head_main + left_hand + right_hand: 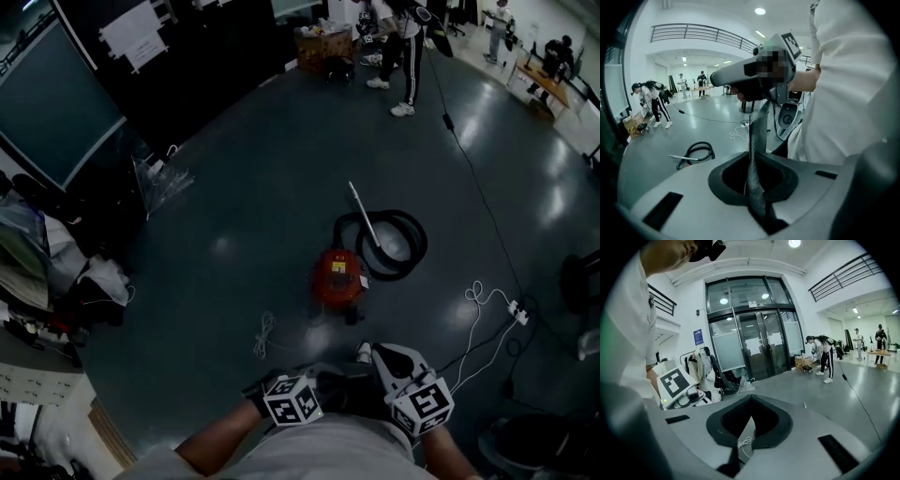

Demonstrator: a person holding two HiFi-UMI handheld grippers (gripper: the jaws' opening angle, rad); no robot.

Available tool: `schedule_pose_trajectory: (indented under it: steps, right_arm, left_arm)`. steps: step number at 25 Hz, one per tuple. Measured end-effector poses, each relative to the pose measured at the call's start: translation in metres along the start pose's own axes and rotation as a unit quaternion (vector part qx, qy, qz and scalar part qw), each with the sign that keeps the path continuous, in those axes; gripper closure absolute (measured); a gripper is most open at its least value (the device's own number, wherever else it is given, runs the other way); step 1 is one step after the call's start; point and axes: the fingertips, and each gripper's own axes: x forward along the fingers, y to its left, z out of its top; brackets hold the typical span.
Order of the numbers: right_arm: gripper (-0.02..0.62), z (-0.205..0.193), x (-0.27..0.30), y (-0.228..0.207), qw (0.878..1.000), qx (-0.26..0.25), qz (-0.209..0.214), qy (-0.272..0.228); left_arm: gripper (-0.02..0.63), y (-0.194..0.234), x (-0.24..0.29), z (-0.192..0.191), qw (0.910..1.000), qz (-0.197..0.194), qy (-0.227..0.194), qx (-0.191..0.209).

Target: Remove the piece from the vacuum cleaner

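One glossy dark grey floor [234, 216] fills the head view. On it stands one squat red canister vacuum cleaner [337, 278]. Just behind the canister lies one black ribbed hose [415, 246] in a loose coil. One thin silver metal wand [363, 212] lies across the coil and points away from the person. Whether the wand is joined to the hose cannot be told. Two thin white cables lie loose, one [265, 335] near the canister's left and one [480, 307] well off to its right.

Both tongs are held close to the person's body, well apart from the vacuum cleaner. The left gripper [757, 140] has its jaws pressed together into one dark textured strip with nothing between them. For the right gripper [380, 356], its own view shows only a short dark stub low in the housing opening, with floor and a cable visible through it. Whether its jaws are spread or together cannot be told.

Only the head view shows the red canister. The left gripper view shows the hose and wand from low down and the right gripper from the side. The right gripper view alone shows one tall glass double door [759, 341]. Three distant people [820, 355] appear in both gripper views.
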Motion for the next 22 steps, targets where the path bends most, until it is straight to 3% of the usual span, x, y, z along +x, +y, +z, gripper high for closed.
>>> schedule_pose_trajectory:
  steps: [9,22]
  right_arm:
    - [0.578,0.016,0.0,0.001,1.0,-0.022,-0.018,-0.002]
    - [0.578,0.013,0.001,-0.006,0.999,-0.027,-0.018,0.011]
  left_arm:
    - [0.578,0.005,-0.016,0.013,0.9998,-0.002,-0.008,0.021]
    - [0.578,0.014,-0.019,0.009,0.9999,0.007,-0.011,0.007]
